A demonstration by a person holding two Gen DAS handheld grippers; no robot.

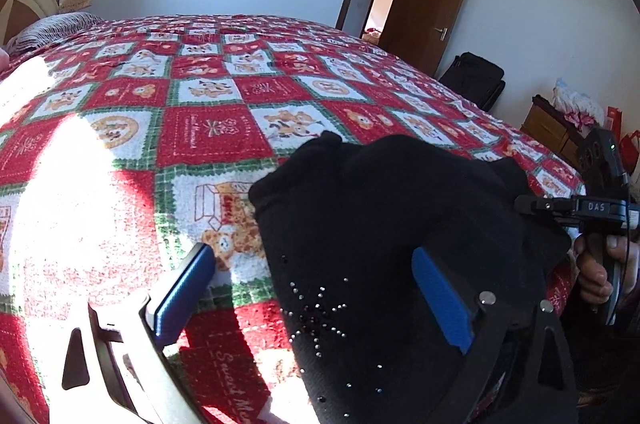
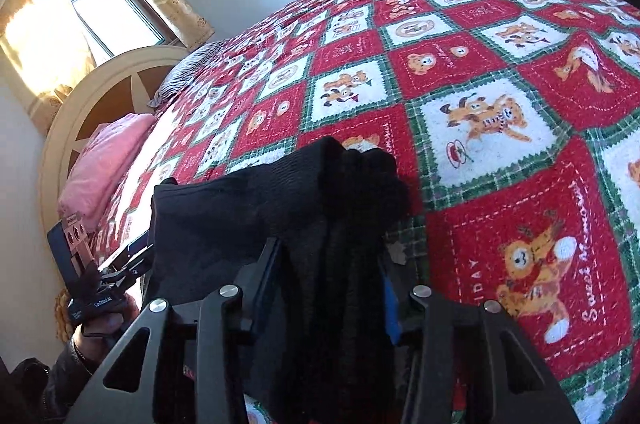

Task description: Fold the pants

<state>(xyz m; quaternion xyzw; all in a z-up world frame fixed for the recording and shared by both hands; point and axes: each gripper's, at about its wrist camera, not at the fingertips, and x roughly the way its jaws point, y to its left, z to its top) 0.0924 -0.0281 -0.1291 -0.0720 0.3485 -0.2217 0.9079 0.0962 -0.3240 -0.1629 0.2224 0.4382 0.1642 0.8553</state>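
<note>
The black pants [image 1: 384,208] lie bunched on the red patchwork bedspread [image 1: 216,136], with small studs near their lower part. My left gripper [image 1: 316,288] is open; its left finger [image 1: 184,292] rests on the bedspread and its right finger [image 1: 440,300] lies on the pants. My right gripper [image 2: 328,288] is shut on a thick fold of the pants [image 2: 280,200], which hides most of its pads. The right gripper also shows at the right edge of the left wrist view [image 1: 536,206], touching the pants' edge.
The bed [image 2: 480,64] fills both views, with a pink pillow [image 2: 104,160] and rounded headboard [image 2: 80,112] by the window. A brown door [image 1: 432,8], a black bag [image 1: 476,76] and wooden boxes [image 1: 552,128] stand beyond the bed's far side.
</note>
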